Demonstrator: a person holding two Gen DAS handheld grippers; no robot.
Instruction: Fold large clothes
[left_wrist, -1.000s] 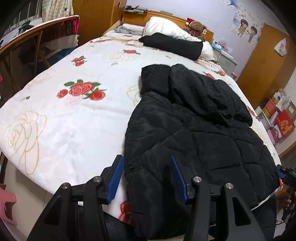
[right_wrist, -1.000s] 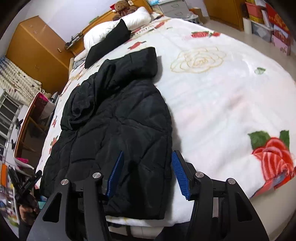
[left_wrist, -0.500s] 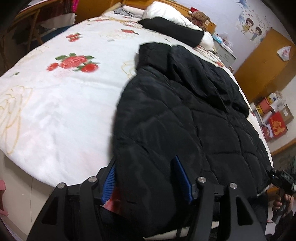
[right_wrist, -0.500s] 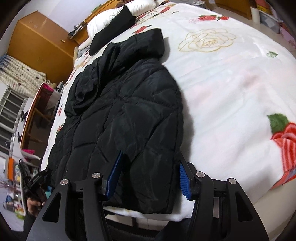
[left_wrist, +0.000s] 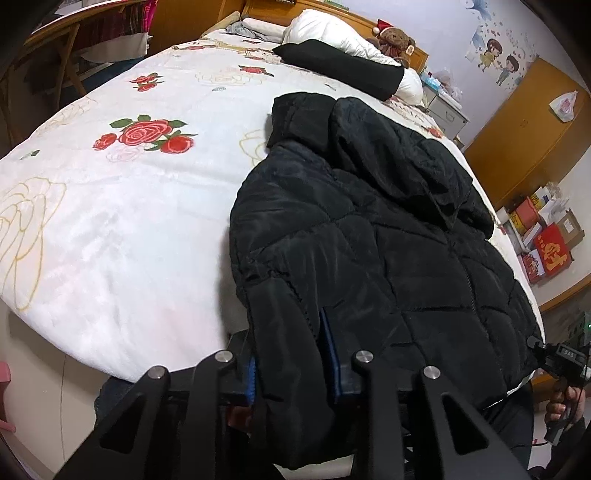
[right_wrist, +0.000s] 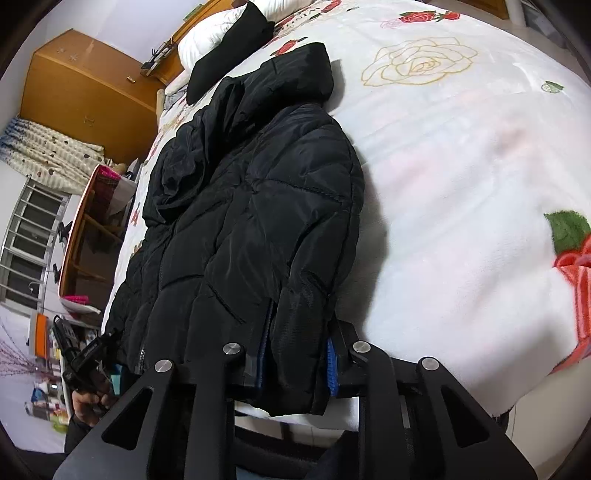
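A black quilted hooded jacket (left_wrist: 369, 240) lies front up on the bed's white rose-print blanket (left_wrist: 110, 221), hood toward the pillows. In the left wrist view my left gripper (left_wrist: 291, 354) is at the jacket's near-left hem corner. Its jaws are closing, and the blue pads press a bunched fold of the fabric. In the right wrist view the jacket (right_wrist: 240, 221) runs up the blanket (right_wrist: 461, 184), and my right gripper (right_wrist: 295, 354) is at the near-right hem corner. Its jaws are closing too, with the padded hem squeezed between the pads.
White pillows (left_wrist: 332, 33), a black cushion (left_wrist: 343, 70) and a teddy bear (left_wrist: 395, 37) lie at the head of the bed. A wooden table (right_wrist: 85, 240) stands beside the bed. A wardrobe (left_wrist: 517, 136) and stacked boxes (left_wrist: 546, 236) are on the other side.
Both pairs of jaws have narrowed from wide open around the hem corners to pressing on the fabric. The hem now bunches up between the pads on each side.
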